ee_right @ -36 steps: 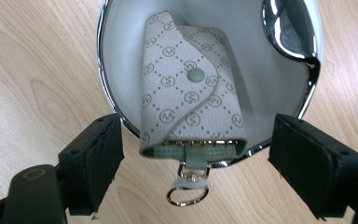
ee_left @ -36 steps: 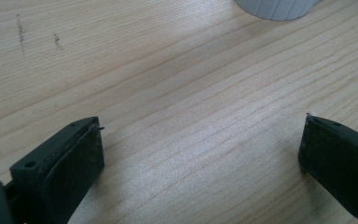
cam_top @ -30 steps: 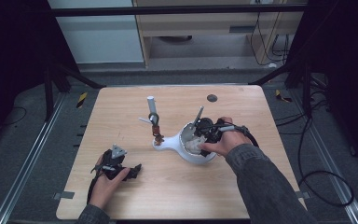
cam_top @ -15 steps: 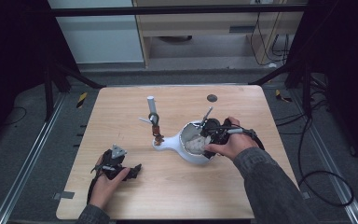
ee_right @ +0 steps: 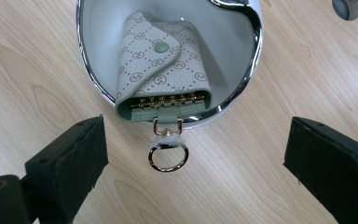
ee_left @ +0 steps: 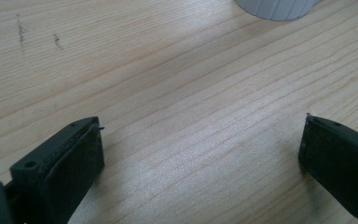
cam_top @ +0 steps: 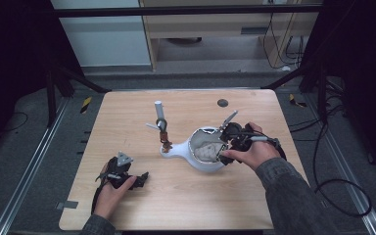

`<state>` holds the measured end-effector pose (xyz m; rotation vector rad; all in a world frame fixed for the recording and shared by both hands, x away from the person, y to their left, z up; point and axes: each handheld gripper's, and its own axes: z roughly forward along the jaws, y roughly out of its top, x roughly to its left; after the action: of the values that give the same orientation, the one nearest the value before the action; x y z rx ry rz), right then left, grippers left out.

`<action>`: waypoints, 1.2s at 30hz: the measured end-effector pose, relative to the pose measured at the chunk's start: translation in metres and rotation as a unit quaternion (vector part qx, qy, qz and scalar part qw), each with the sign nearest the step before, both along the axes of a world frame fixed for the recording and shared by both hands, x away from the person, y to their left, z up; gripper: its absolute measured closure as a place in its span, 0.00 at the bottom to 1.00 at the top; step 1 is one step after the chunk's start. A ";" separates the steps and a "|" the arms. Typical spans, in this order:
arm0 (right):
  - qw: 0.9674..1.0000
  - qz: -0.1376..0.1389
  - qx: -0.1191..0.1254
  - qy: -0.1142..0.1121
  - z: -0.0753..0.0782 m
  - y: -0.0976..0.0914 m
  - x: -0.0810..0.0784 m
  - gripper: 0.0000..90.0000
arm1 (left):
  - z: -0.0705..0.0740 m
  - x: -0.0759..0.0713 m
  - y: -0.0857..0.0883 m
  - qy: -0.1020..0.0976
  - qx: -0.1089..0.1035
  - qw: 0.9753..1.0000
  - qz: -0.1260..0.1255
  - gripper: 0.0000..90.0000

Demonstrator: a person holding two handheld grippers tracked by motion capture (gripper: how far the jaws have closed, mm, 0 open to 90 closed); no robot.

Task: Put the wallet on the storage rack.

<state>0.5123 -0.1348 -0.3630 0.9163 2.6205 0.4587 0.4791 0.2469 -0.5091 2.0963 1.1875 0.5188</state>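
A white dish (cam_top: 203, 164) with a chrome rim (ee_right: 86, 70) stands mid-table. Inside it lies a pale monogrammed key case (ee_right: 161, 70), snap side up, also seen from above as a grey bundle (cam_top: 206, 151). The case's gold ring (ee_right: 168, 157) hangs over the rim onto the wood. My right gripper (cam_top: 223, 143) is at the dish's right edge, open; its jaws have just been opening. The ring lies low in the gap of the right gripper (ee_right: 195, 126), touching neither pad. My left gripper (cam_top: 138, 172) rests open on the table at the front left, over bare wood (ee_left: 200, 123).
A thin post (cam_top: 162, 128) with a white cap rises from the dish's tail, left of the bowl. A small dark disc (cam_top: 222, 103) lies at the table's far side. The dish's white side (ee_left: 275, 7) shows ahead of the left jaws.
My right gripper has drawn back to the right, off the bowl, with its jaws spreading and the key case left in the dish. The left hand has kept still.
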 end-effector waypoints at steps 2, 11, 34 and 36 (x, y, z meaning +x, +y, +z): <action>1.000 -0.001 0.006 -0.005 0.001 -0.003 -0.001 0.06 | 0.000 0.000 0.000 0.000 0.000 1.000 0.000 0.00; 0.998 -0.015 0.037 -0.040 0.004 -0.021 -0.004 0.07 | 0.000 0.000 0.000 0.001 0.001 1.000 -0.001 0.00; 0.981 -0.096 0.134 -0.104 -0.027 -0.077 -0.015 0.09 | 0.000 0.000 -0.002 0.000 0.002 1.000 0.000 0.00; 0.980 -0.100 0.136 -0.107 -0.028 -0.079 -0.016 0.09 | 0.000 0.000 -0.002 0.000 0.002 1.000 0.001 0.00</action>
<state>0.4966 -0.2134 -0.3913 1.1329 2.2787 0.8254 0.4791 0.2452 -0.5090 2.0996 1.1889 0.5219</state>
